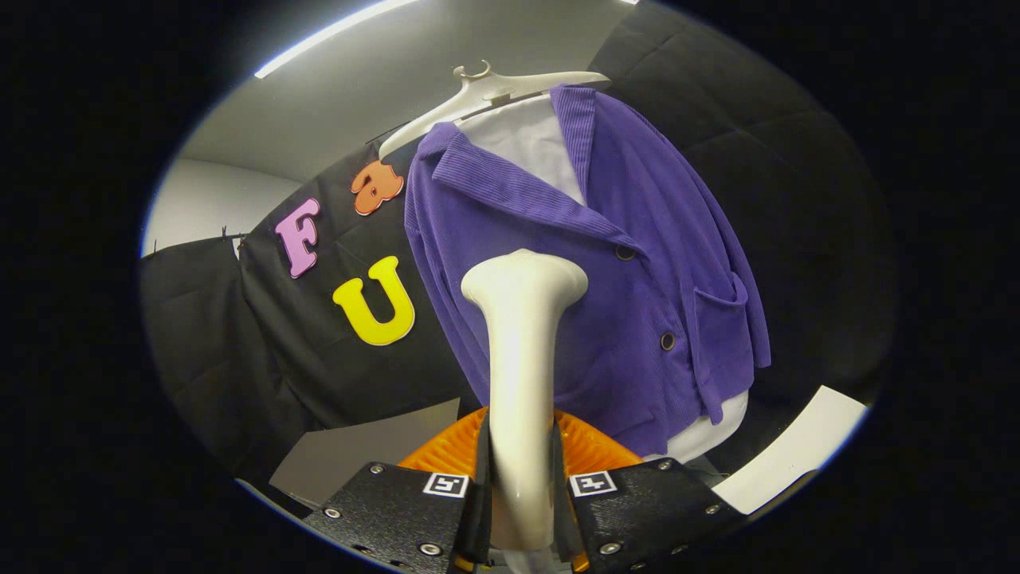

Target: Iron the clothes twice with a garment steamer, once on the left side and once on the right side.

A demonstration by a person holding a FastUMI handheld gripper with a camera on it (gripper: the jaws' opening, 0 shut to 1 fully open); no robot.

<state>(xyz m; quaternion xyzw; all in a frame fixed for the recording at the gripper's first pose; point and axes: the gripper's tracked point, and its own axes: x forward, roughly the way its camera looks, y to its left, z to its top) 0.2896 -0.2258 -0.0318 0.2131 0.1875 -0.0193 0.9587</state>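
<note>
A cream garment steamer [522,375] stands upright between my fingers, and my gripper [522,486] is shut on its handle. Its flared head points at the left front panel of a purple corduroy jacket [606,263], just left of the button line; I cannot tell whether it touches the cloth. The jacket hangs over a white shirt [530,147] on a white hanger [486,88] against the black booth wall. Two dark buttons and a chest pocket show to the right of the steamer head.
An orange ribbed object [590,446] sits just behind my fingers, under the steamer. A white shirt hem [705,434] pokes out below the jacket. A white panel [797,454] lies at the lower right and a grey surface [374,450] at the lower left.
</note>
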